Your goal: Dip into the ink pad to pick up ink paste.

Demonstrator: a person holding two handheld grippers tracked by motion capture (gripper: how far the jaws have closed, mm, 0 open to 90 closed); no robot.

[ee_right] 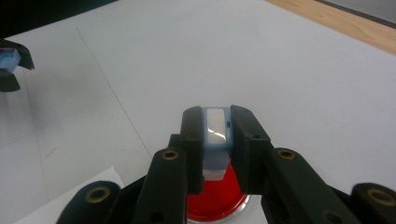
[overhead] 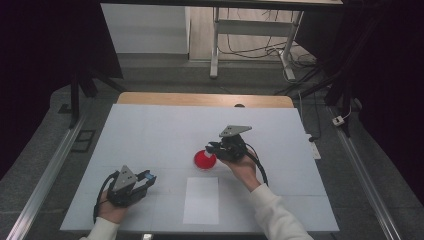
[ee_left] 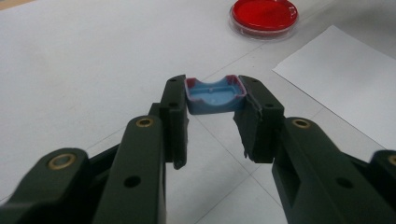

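Observation:
My left gripper (overhead: 148, 178) rests low at the table's near left, shut on a small blue cap-like piece (ee_left: 210, 100) with a reddish rim, hollow side up. My right gripper (overhead: 209, 148) hovers at the right edge of a round red dish (overhead: 204, 160) in the middle of the table. It is shut on a narrow pale-blue piece with a white face (ee_right: 216, 128). In the right gripper view the red dish (ee_right: 217, 201) lies directly below the jaws. The left gripper view has the dish (ee_left: 264, 16) farther off, at the top right.
A white sheet of paper (overhead: 201, 200) lies near the front edge, between the two hands. The white table mat (overhead: 165, 130) ends at a wooden strip (overhead: 205, 99) at the back. Table legs and cables stand on the floor beyond.

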